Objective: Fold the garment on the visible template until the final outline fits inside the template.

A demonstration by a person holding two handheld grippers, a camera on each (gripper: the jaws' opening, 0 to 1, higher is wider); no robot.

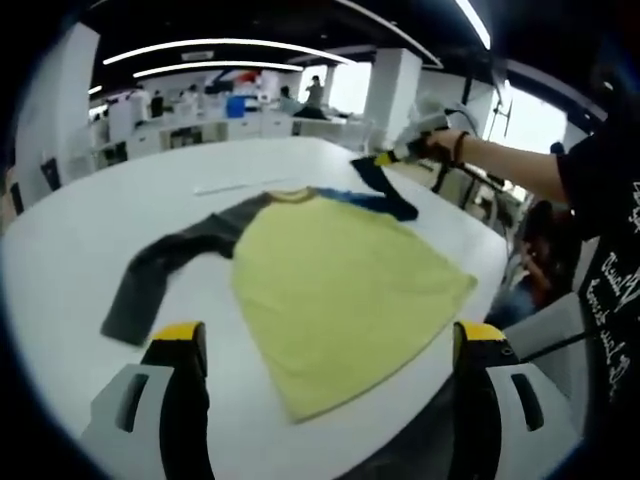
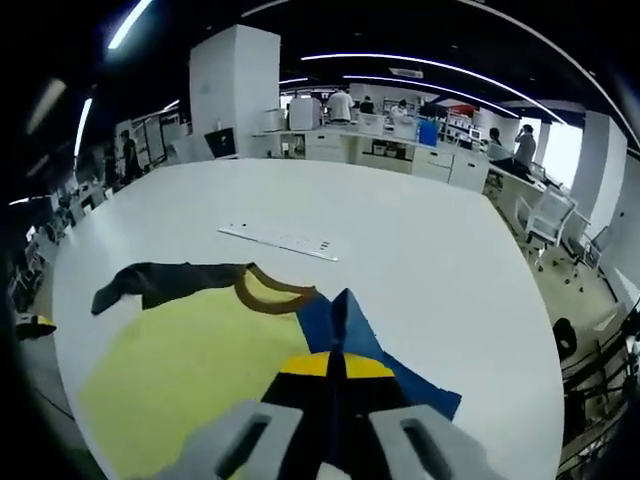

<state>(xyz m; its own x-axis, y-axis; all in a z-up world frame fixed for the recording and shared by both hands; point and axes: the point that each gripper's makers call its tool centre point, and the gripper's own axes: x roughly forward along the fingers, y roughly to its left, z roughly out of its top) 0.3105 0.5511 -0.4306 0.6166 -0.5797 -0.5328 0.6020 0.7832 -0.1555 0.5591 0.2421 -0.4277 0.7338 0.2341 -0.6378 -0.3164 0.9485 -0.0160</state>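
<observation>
A yellow shirt (image 1: 335,275) lies flat on the white table (image 1: 80,250), with a brown collar (image 2: 268,290). Its dark grey sleeve (image 1: 165,260) stretches out to the left in the left gripper view. My left gripper (image 1: 330,345) hovers open and empty over the shirt's hem, jaws wide apart. My right gripper (image 2: 335,372) is shut on the end of the blue sleeve (image 2: 340,320), which rises from the table into its jaws. In the left gripper view the right gripper (image 1: 388,157) holds that blue sleeve (image 1: 385,195) lifted at the far right, gripped by a person's hand (image 1: 445,145).
A thin white strip (image 2: 280,241) lies on the table beyond the collar. The table's edge (image 1: 500,250) runs close to the shirt's right side. Office chairs (image 2: 545,215), desks and several people stand in the background.
</observation>
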